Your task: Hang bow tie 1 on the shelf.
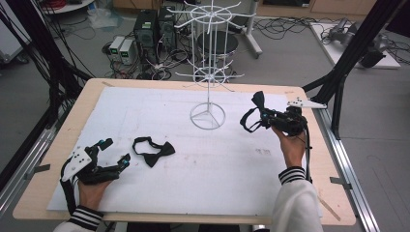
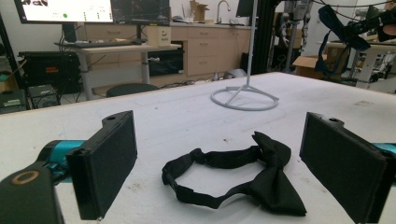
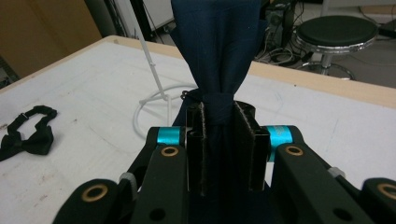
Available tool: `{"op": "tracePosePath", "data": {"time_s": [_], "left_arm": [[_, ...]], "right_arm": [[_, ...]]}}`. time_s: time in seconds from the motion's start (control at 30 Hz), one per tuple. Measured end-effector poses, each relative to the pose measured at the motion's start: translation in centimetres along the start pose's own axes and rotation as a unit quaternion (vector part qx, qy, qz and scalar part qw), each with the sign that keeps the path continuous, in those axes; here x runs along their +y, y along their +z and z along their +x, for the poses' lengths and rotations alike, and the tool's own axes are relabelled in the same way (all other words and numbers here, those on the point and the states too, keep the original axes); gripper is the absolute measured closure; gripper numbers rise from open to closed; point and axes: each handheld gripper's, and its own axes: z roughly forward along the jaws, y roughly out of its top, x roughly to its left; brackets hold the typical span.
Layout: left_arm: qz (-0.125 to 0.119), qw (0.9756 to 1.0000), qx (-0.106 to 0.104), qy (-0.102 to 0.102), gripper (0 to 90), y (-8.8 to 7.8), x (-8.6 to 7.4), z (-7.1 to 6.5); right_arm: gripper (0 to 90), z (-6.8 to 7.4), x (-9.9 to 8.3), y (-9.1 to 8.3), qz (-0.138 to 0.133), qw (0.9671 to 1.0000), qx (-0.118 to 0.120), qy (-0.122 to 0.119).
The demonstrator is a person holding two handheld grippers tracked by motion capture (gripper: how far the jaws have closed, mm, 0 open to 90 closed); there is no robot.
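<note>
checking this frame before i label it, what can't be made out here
- Right gripper view: the dark blue bow tie is cut off by the top edge, and its strap hangs hidden behind the right hand-held gripper.
- High view: the white rack hooks are too thin to count.
- Left gripper view: monitor text is too small.

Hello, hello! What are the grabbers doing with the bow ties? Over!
Right hand-held gripper shut on navy bow tie, lifted. Left hand-held gripper open, black bow tie lying between its jaws. White rack stands ahead.
</note>
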Motion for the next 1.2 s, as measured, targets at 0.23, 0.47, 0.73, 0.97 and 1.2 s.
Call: {"op": "tracePosePath", "data": {"time_s": [0.23,0.47,0.73,0.97,1.2], "left_arm": [[0.001,1.0000,0.000,0.000,11.4,0.0,0.0,0.0],[0.000,1.0000,0.000,0.000,11.4,0.0,0.0,0.0],[0.000,1.0000,0.000,-0.001,11.4,0.0,0.0,0.0],[0.000,1.0000,0.000,-0.001,11.4,0.0,0.0,0.0],[0.000,1.0000,0.000,-0.001,11.4,0.0,0.0,0.0]], "right_arm": [[76.0,0.5,0.7,-0.8,-0.018,0.9998,0.006,0.000],[76.0,1.4,2.3,-1.3,-0.036,0.9991,0.023,-0.007],[75.9,3.1,4.1,-1.5,-0.053,0.9973,0.039,-0.031],[75.9,3.8,4.4,-1.6,-0.059,0.9962,0.053,-0.035],[75.9,4.9,5.4,-1.6,-0.066,0.9944,0.069,-0.046]]}}
